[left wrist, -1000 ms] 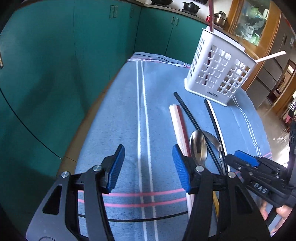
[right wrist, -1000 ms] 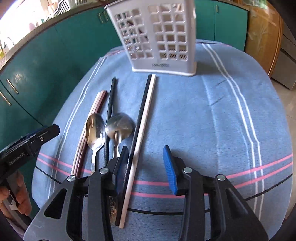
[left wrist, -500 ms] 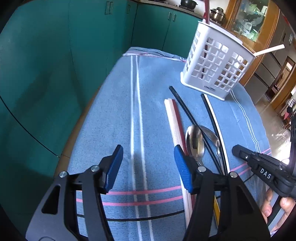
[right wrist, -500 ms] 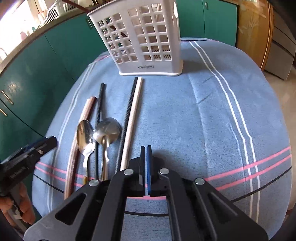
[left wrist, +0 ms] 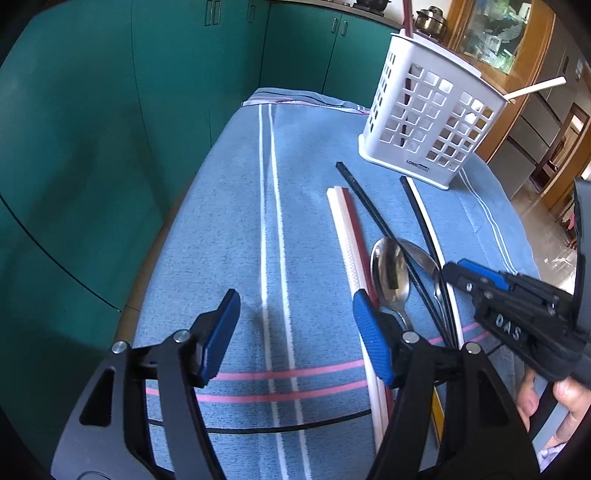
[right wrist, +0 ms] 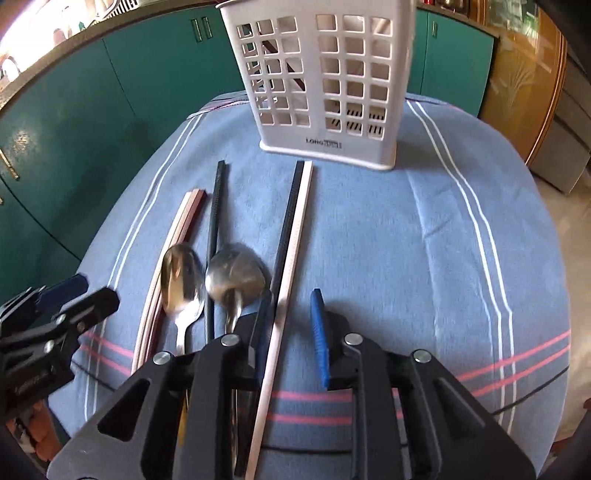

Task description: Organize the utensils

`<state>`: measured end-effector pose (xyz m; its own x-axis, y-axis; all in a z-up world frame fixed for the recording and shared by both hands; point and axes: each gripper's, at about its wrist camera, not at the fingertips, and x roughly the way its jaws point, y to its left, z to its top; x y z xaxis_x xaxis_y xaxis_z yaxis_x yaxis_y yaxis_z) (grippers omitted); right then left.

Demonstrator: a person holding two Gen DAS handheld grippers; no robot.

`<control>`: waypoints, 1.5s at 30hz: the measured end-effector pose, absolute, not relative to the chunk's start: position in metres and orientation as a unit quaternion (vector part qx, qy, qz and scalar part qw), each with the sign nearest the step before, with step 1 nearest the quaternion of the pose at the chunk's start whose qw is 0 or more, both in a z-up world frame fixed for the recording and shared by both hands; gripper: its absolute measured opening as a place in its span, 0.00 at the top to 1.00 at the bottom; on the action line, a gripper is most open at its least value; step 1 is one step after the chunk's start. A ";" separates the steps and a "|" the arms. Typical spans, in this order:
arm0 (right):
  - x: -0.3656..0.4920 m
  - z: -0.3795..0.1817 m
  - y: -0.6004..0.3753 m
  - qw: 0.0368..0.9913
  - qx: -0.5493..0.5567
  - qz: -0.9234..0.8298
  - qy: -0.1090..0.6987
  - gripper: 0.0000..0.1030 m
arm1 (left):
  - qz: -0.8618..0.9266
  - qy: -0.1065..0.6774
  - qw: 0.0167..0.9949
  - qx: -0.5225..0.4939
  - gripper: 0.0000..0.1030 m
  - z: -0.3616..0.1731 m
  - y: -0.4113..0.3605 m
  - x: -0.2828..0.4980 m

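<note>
1. A blue tablecloth [left wrist: 229, 206] with white lengthwise stripes and pink and black crosswise lines is covering the table; teal cabinets [left wrist: 110, 110] are standing along the far side, and a wooden glass-fronted cupboard [left wrist: 495, 33] is showing at the upper right of the left wrist view.
2. A white perforated utensil holder [right wrist: 325, 81] is standing upright at the far end of the cloth, with a pale chopstick [left wrist: 535, 88] sticking out of its top.
3. Two spoons [right wrist: 207, 280] are lying side by side near the middle of the cloth, between loose chopsticks [right wrist: 291, 236]: a pale and reddish pair, a single black one, and a black and cream pair.
4. The left gripper [left wrist: 291, 332] is hovering with its jaws spread wide over bare cloth, just beside the pale pair.
5. The right gripper [right wrist: 291, 332] is sitting with jaws parted; the cream chopstick is passing between them, apparently untouched.
</note>
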<state>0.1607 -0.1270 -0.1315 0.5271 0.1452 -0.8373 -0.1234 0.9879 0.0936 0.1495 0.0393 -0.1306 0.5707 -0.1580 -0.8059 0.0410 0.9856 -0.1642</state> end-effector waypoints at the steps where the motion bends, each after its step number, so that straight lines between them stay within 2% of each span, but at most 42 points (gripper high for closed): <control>1: 0.164 -0.132 -0.126 0.874 0.010 0.073 0.480 0.78 | -0.057 0.461 0.883 -0.065 0.39 -0.131 0.039 0.149; 7: 0.178 -0.138 -0.124 0.872 0.000 0.060 0.485 0.75 | -0.067 0.465 0.881 -0.058 0.38 -0.135 0.032 0.148; 20: 0.184 -0.136 -0.144 0.870 0.008 0.034 0.492 0.75 | -0.055 0.475 0.876 -0.062 0.34 -0.143 0.040 0.147; 22: 0.180 -0.135 -0.152 0.869 0.024 0.030 0.494 0.80 | -0.055 0.474 0.876 -0.063 0.34 -0.143 0.041 0.148; 25: 0.170 -0.135 -0.166 0.865 0.055 0.032 0.498 0.94 | -0.055 0.473 0.877 -0.065 0.34 -0.143 0.042 0.147; 32: 0.156 -0.134 -0.189 0.858 0.095 0.039 0.503 0.94 | -0.054 0.470 0.879 -0.063 0.31 -0.143 0.041 0.148; 33: 0.159 -0.134 -0.190 0.857 0.093 0.034 0.505 0.93 | -0.054 0.470 0.879 -0.062 0.31 -0.143 0.040 0.149; 35: 0.164 -0.133 -0.189 0.859 0.090 0.030 0.502 0.81 | -0.055 0.471 0.878 -0.063 0.31 -0.143 0.040 0.149; 36: 0.167 -0.132 -0.186 0.861 0.082 0.029 0.500 0.79 | -0.055 0.472 0.878 -0.063 0.31 -0.143 0.040 0.150; 40: 0.169 -0.133 -0.182 0.862 0.077 0.032 0.500 0.78 | -0.049 0.475 0.877 -0.055 0.31 -0.143 0.038 0.155; 45: 0.161 -0.135 -0.181 0.865 0.080 0.041 0.494 0.68 | -0.062 0.477 0.876 -0.032 0.30 -0.145 0.022 0.156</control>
<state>0.1605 -0.1811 -0.1352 0.5077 0.1490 -0.8485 0.0088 0.9840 0.1781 0.1562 0.0220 -0.1453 0.5365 -0.1392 -0.8324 0.0783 0.9903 -0.1151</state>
